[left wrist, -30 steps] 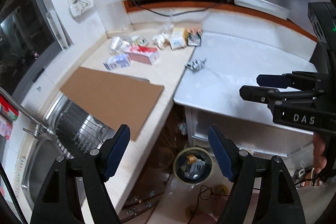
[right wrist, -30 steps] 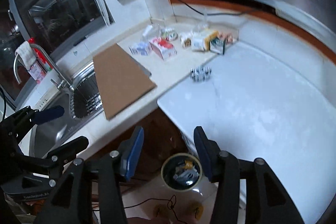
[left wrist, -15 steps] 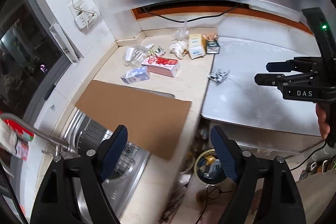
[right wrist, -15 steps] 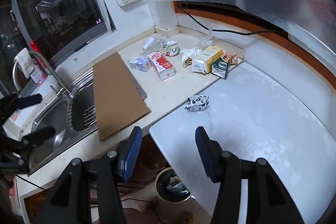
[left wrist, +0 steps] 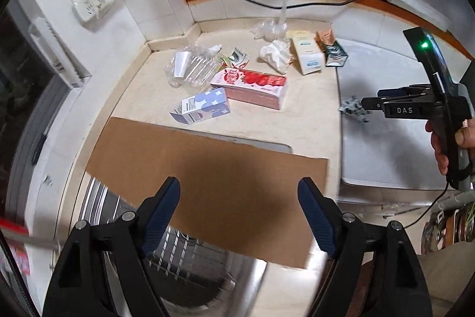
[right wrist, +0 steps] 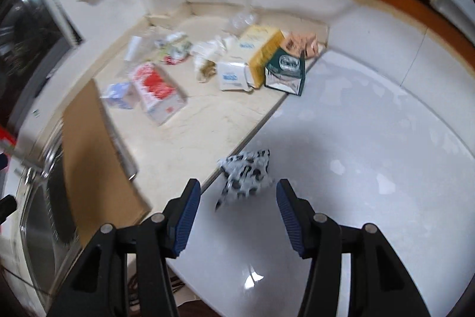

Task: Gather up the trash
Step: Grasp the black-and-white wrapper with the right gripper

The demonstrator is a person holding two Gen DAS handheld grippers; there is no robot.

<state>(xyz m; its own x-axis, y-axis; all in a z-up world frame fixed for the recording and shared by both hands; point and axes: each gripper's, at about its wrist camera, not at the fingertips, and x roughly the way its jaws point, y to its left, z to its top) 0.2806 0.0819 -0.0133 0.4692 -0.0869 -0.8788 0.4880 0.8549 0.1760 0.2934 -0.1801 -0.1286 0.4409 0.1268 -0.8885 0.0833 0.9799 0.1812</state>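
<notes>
The right tool [right wrist: 237, 213] hangs over the white table [right wrist: 371, 138] with its blue pads apart and nothing between them, and just ahead of the tips, lower centre of the right wrist view, lies the crumpled black-and-white spotted wrapper [right wrist: 245, 176], right at the seam where the white surface meets the beige stone top. That scrap looks feather-light and soft, a thin film or paper that will crush flat under any squeeze, so no risk of breakage; the worry is that it slides or springs away on the smooth top. The judgement here: pinch across its bunched middle, where the folds stand highest, rather than a flat trailing corner. The left tool [left wrist: 239, 216] is apart too, empty, hovering above the brown cardboard sheet [left wrist: 207, 168] that bridges the sink [left wrist: 190, 260] at the bottom of the left wrist view. Further up that frame waits more rubbish: a red strawberry carton [left wrist: 251, 86] and a small blue-and-white carton [left wrist: 202, 109], stiff but hollow, best taken across the narrow faces, plus a crushed clear plastic bottle [left wrist: 190, 67], slippery and springy, and a wad of white tissue [left wrist: 276, 55].
</notes>
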